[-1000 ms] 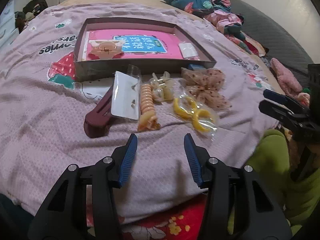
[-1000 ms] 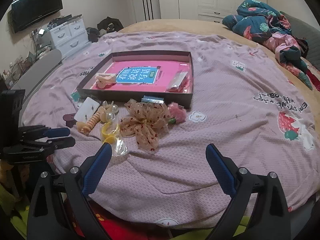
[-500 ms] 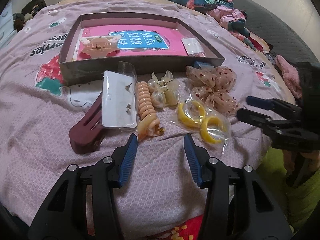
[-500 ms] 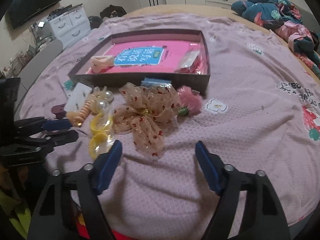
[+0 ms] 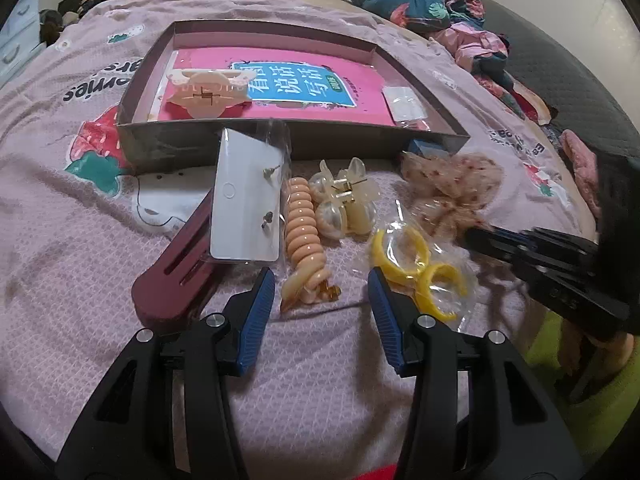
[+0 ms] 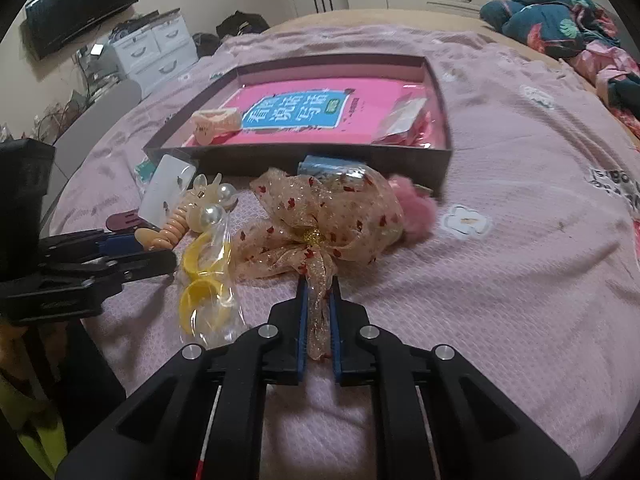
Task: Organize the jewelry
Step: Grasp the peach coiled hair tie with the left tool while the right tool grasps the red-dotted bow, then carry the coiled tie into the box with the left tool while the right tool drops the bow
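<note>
At lower centre of the right wrist view, the right gripper (image 6: 318,312) is clenched on one trailing tail of the sheer ribbon bow (image 6: 320,220), whose body lies on the bedspread (image 6: 520,240) just before the open box (image 6: 444,152). Lifting by that thin tail risks it slipping free, or the bow snagging the bagged yellow rings (image 6: 204,280) beside it. Lower centre of the left wrist view, the left gripper (image 5: 322,292) hangs part-open and empty, near the coiled hair tie (image 5: 304,240).

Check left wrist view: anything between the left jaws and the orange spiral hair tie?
Only bare pink bedspread separates the left gripper from the orange spiral hair tie, which lies just ahead of the jaws.
</note>
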A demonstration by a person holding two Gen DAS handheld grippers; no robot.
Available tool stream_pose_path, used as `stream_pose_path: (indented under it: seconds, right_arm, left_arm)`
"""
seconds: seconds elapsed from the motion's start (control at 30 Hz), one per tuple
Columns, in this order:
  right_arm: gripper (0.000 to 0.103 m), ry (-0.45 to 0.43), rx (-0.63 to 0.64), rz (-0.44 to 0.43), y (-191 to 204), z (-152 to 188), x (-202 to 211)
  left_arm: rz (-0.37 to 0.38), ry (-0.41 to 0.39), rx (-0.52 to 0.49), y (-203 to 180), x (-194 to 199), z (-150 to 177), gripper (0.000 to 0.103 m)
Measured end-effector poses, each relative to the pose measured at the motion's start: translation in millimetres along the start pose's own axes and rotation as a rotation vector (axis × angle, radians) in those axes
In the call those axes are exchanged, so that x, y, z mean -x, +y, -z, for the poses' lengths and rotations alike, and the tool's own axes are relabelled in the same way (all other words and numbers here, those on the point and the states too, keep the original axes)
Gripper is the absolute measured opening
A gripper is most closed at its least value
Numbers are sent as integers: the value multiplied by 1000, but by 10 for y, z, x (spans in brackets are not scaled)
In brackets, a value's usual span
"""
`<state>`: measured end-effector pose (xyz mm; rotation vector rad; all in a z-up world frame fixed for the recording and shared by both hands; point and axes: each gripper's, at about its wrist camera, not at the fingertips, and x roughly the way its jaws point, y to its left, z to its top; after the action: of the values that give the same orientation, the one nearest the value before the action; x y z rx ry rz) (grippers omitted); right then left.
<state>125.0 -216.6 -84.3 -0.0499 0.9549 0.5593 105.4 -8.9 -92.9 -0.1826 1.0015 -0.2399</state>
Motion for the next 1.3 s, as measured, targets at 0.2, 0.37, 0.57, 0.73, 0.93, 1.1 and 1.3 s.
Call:
stream_pose_path:
  seconds: [0.2, 0.37, 0.57, 0.73, 0.93, 1.1, 1.3]
  right_arm:
    - [7, -42, -23, -1, -30, 69, 159]
    - [6, -86, -25, -5, -33, 75, 320]
    - [6, -116, -13, 10, 1, 70, 486]
    - [6, -126, 4, 8, 68, 70, 572]
    - [6, -133, 31, 1, 194, 47, 615]
    - [6, -142, 50, -9, 287, 8, 650]
    - [6, -154, 56, -13, 342, -32, 686]
  left_arm:
    - [-1, -1, 28, 70, -15, -13, 20]
    - [28, -19, 7, 56, 141, 57, 19]
    - [63, -17, 19, 86, 301, 202, 19]
    - [61, -38, 26, 149, 485, 289, 19]
    - [63, -66, 38, 183, 647, 291, 19]
    - [67, -104, 28, 143, 797, 268, 19]
    - [74, -155, 27, 145, 993, 207, 19]
